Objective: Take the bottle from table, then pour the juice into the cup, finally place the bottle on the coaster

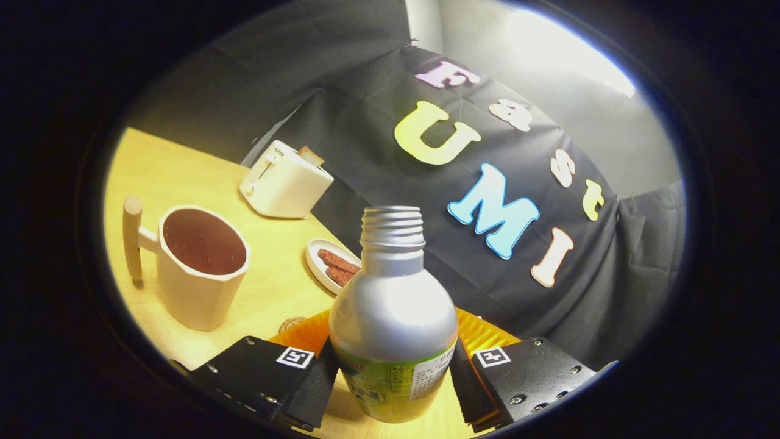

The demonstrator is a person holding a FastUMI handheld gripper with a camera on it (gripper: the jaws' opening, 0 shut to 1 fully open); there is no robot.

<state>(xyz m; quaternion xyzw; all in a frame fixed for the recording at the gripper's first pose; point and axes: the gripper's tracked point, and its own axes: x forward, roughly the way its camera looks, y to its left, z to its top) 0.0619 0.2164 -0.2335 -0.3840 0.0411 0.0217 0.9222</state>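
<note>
Gripper view: gripper point(393, 372) has the bottle point(393, 317) between its two fingers, pads on both sides of the lower body at label height, so it's closed onto the bottle w/ only the bottle's width between the fingers. Bottle is silver, cap off, threaded neck open at top, standing about upright relative to the fingers.

Right behind and under the bottle is the orange ribbed coaster point(308, 335), its edge showing on both sides of the bottle. Can't tell if the bottle base touches it.

Cup point(201, 268) sits ahead-left of the fingers, well apart from the bottle, handle pointing away from it, dark liquid inside near the rim. Bare table point(274, 280) between cup and bottle gives open room.

Beyond the bottle, near the table's far edge: small white dish point(326, 265) w/ reddish-brown pieces. Further back by the same edge, a white toaster point(285, 181) w/ a slice sticking up.

Table edge runs diagonally just past dish and toaster; black cloth wall behind it.
</note>
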